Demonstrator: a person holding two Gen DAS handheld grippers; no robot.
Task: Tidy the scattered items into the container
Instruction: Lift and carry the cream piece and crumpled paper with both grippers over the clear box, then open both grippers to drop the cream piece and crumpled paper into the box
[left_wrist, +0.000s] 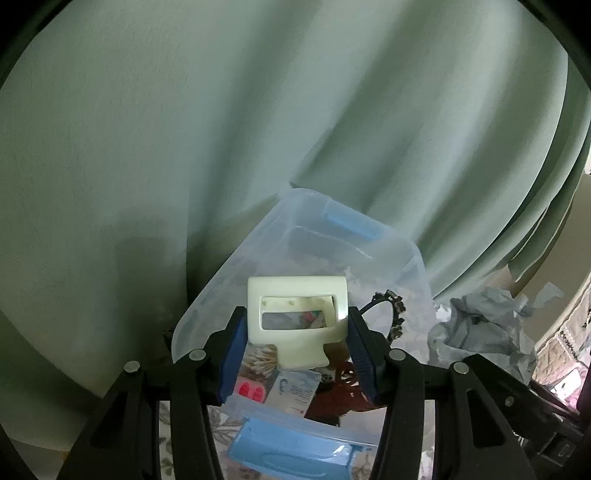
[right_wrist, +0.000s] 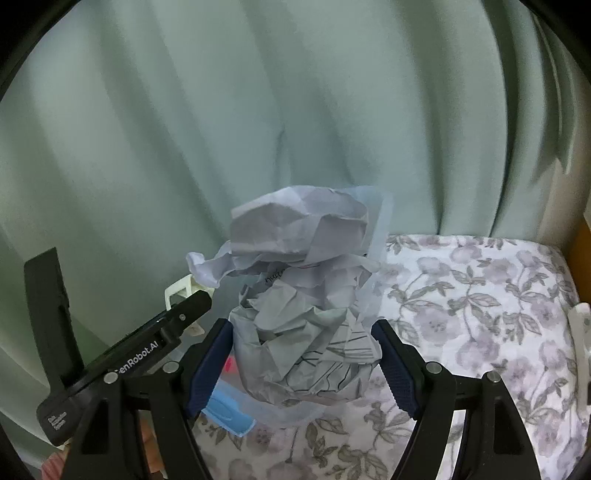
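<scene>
Left wrist view: the left gripper (left_wrist: 295, 328) has its blue pads closed about halfway on a cream plastic frame (left_wrist: 297, 317), one pad pressing each side, the frame standing up between them. Directly beneath and ahead of the fingers lies the clear bin (left_wrist: 229, 266) with blue latches at its near and far ends. Inside it, under the frame, sit a cotton-swab pack (left_wrist: 260, 360), a pink item (left_wrist: 251, 391), a white printed packet (left_wrist: 295, 387) whose text is too small to read, and something dark red (left_wrist: 340, 391). A black beaded band (left_wrist: 393, 314) hangs over the bin's rim to the right of the fingers. Further right is crumpled paper (left_wrist: 480, 328).

Right wrist view: the right gripper (right_wrist: 301, 363) stands wide, its pads against either side of that crumpled paper (right_wrist: 303, 295), a tall wad rising well above the fingertips. Handwriting and pen lines show on the paper, but they cannot be read. Below the wad, a corner of the bin (right_wrist: 229, 410) with its blue latch is visible. To the left, the other gripper's body reads "enRobot.AI". A floral sheet (right_wrist: 480, 314) spreads to the right, with a green curtain (right_wrist: 221, 129) behind.
</scene>
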